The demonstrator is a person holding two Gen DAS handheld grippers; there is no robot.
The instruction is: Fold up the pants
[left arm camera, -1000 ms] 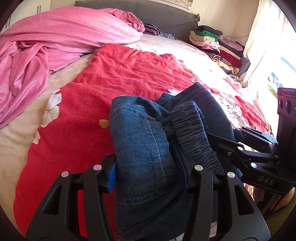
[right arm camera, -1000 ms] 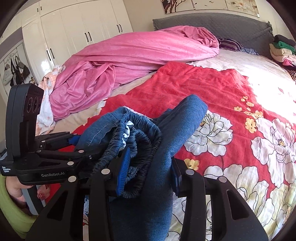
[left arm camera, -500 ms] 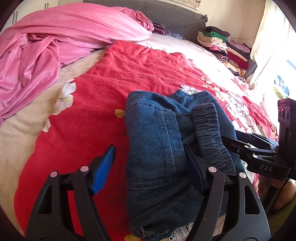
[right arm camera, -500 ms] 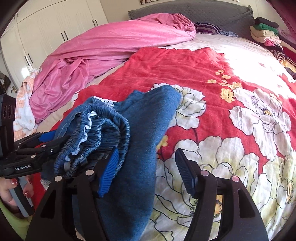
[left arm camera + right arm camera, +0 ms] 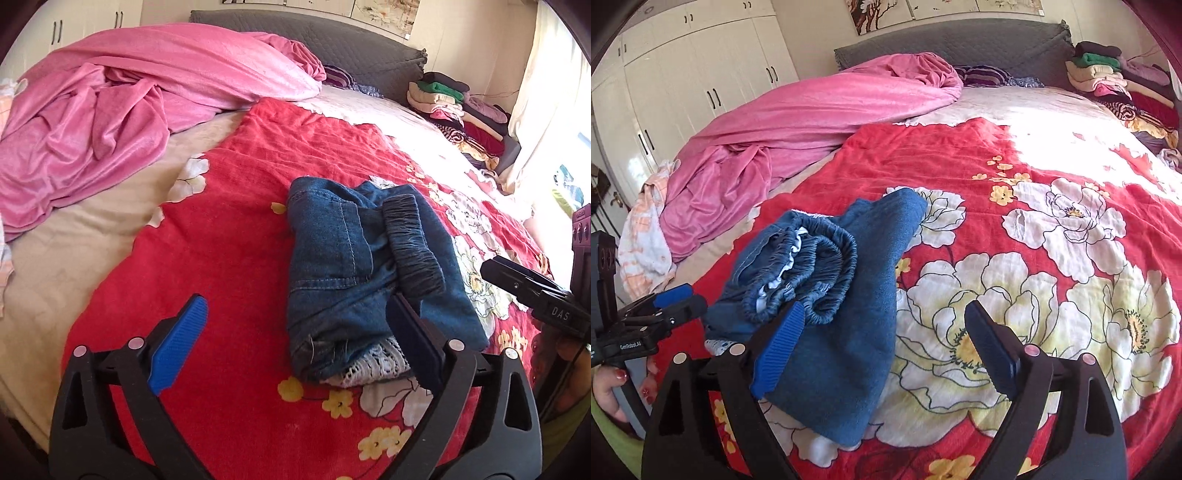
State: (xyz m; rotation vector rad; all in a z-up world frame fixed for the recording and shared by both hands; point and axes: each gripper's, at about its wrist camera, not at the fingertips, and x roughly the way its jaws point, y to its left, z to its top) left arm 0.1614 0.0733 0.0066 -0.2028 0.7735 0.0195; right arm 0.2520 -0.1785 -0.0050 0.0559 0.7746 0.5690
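Release step after the fold: folded pants [image 5: 369,273] lying mid-frame on the red bedspread [image 5: 229,236], left gripper [image 5: 295,339] and right gripper [image 5: 882,350] both opening wide with nothing held, next likely backing clear without snagging denim.

My left gripper [image 5: 299,343] has bare red floral bedspread [image 5: 236,229] between its opening jaws, so I can pass there freely; only its right finger is against the folded denim pants [image 5: 354,266]. My right gripper [image 5: 886,347], jaws also opening, looks over open flowered cover ahead and to the right, with the pants [image 5: 849,295] crowding its left finger. Far left, the heaped pink blanket [image 5: 122,110] blocks that side of the bed. At the far right corner a stack of folded clothes [image 5: 1108,74] fills the room beside the grey headboard [image 5: 997,40].
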